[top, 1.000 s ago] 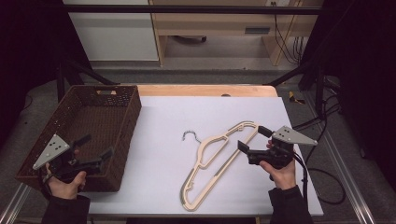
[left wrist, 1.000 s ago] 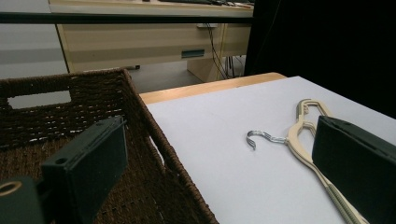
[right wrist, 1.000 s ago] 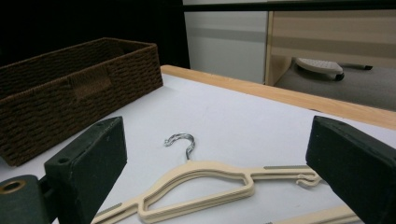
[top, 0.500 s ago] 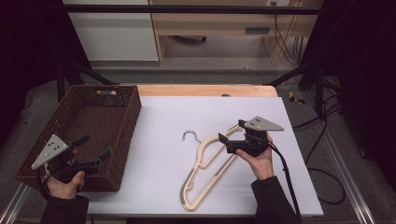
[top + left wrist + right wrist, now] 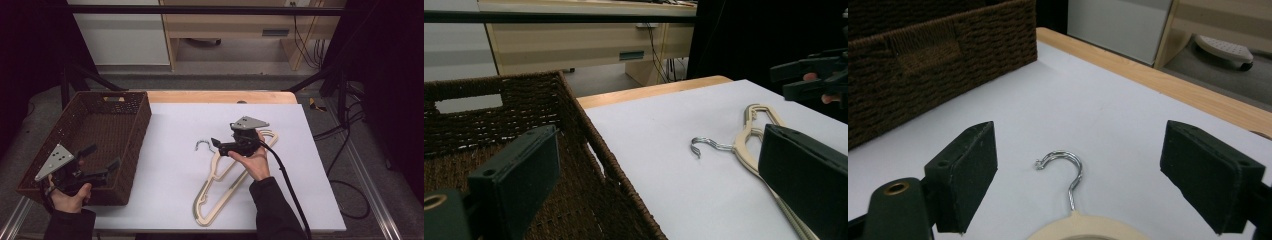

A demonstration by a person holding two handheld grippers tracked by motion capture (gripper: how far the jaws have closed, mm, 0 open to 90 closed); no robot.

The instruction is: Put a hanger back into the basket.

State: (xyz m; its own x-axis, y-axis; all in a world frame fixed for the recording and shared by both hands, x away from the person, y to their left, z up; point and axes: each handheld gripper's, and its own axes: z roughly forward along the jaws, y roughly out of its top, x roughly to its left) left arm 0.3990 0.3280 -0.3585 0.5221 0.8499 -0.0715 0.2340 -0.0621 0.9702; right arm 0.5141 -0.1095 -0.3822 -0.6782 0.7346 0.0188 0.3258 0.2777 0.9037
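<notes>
A cream hanger with a metal hook lies flat on the white sheet. My right gripper hovers over the hanger's neck, pointing left at the hook. Its jaws are open and have just been closing a little. In the right gripper view the hook lies between and below the pads, untouched, with the hanger's cream top at the bottom edge. My left gripper stands open over the near right corner of the brown wicker basket, holding nothing. The left gripper view shows the hanger ahead.
The basket looks empty and takes up the table's left side. A wooden strip borders the sheet at the back. Cables hang off the right side. Metal rails frame the table's edges.
My right gripper has travelled left from the table's right side to above the hanger's neck, close to the hook. The left gripper has stayed by the basket.
</notes>
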